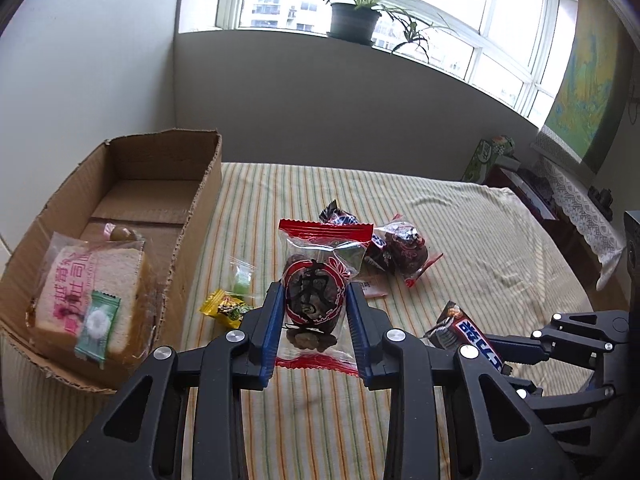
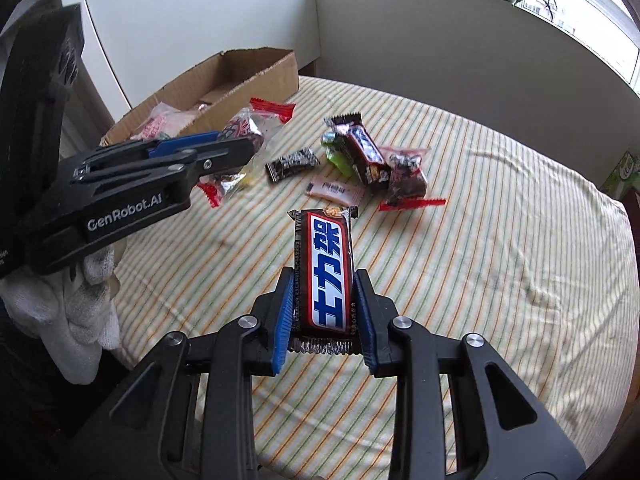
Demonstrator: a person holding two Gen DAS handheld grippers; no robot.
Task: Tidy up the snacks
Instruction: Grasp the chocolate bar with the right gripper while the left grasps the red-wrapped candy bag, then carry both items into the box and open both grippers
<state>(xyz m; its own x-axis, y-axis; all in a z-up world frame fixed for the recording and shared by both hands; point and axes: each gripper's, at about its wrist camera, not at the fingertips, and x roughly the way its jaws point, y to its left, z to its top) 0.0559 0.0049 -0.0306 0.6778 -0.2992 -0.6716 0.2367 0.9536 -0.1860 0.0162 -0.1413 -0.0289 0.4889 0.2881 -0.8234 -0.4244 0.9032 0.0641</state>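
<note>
With our left tongs (image 1: 313, 309) clenched on the red date packet (image 1: 316, 280) and our right tongs (image 2: 325, 312) grasping the chocolate bar (image 2: 325, 268) above the bed (image 2: 500, 240), slippery wrappers could slide out before the far-left box (image 1: 132, 184)

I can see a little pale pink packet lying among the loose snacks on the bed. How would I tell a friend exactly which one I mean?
Start at the cardboard box at the edge of the striped bedspread, then look to the heap of loose snacks beside it. The pink packet lies flat at the heap's near edge, just in front of a brown chocolate bar. It is the only pale, flat one; its neighbours are dark or red-trimmed.
</note>
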